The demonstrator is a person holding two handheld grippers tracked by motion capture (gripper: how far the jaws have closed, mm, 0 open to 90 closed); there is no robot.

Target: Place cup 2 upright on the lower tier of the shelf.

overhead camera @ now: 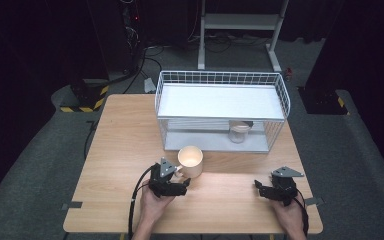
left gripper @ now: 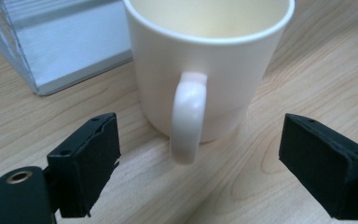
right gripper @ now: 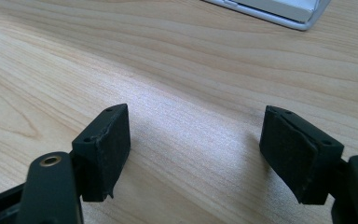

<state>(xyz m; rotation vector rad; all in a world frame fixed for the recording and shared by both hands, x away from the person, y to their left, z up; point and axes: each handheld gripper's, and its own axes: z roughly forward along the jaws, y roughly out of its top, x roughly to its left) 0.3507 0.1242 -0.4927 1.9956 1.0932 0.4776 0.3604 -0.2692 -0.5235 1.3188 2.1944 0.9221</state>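
**A:** ok so where are we at? Our left gripper (left gripper: 200, 168) has its jaws standing wide with nothing pinched. The white mug (left gripper: 205, 60) sits upright on the table (left gripper: 307, 93), and its handle (left gripper: 189, 116) points straight back into the gap between the pads, just ahead of them and touching neither.

**B:** yeah, so nothing's grabbed yet. Looks to us like we're only lined up for a handle grip; closing, lifting and putting the mug wherever it goes are all still to do. My guess is the wire rack (overhead camera: 220, 107) just beyond the mug, but that's a guess.

**A:** and the right gripper (right gripper: 196, 154)? Jaws apart too, bare wood between them, well off to the side of the mug.

**B:** yep, idle. Count time, working outward: two grippers, one white mug, one rack with a shelf on top. Under that shelf there's one clear glass-looking container (overhead camera: 240, 131), dark on top; we can't tell what it is.

**A:** so one mug to move, zero moved.
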